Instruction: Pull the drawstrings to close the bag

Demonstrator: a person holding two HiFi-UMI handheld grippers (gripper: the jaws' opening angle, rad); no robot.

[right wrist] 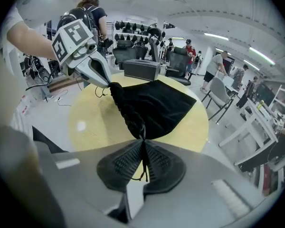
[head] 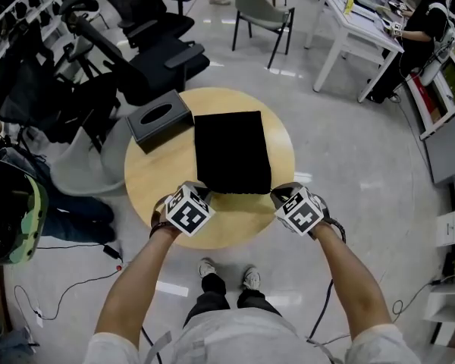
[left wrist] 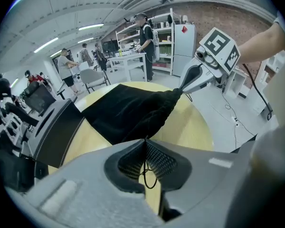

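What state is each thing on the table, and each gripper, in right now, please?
Black bag: lying on the table, mouth edge gathered between the grippers.
Left gripper: shut on the left drawstring.
Right gripper: shut on the right drawstring.
Tissue box: flat on the table, slot up.

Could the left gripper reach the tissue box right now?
Probably not as is: the left gripper is shut on the drawstring of the bag. Released, its way to the tissue box looks free over bare table.
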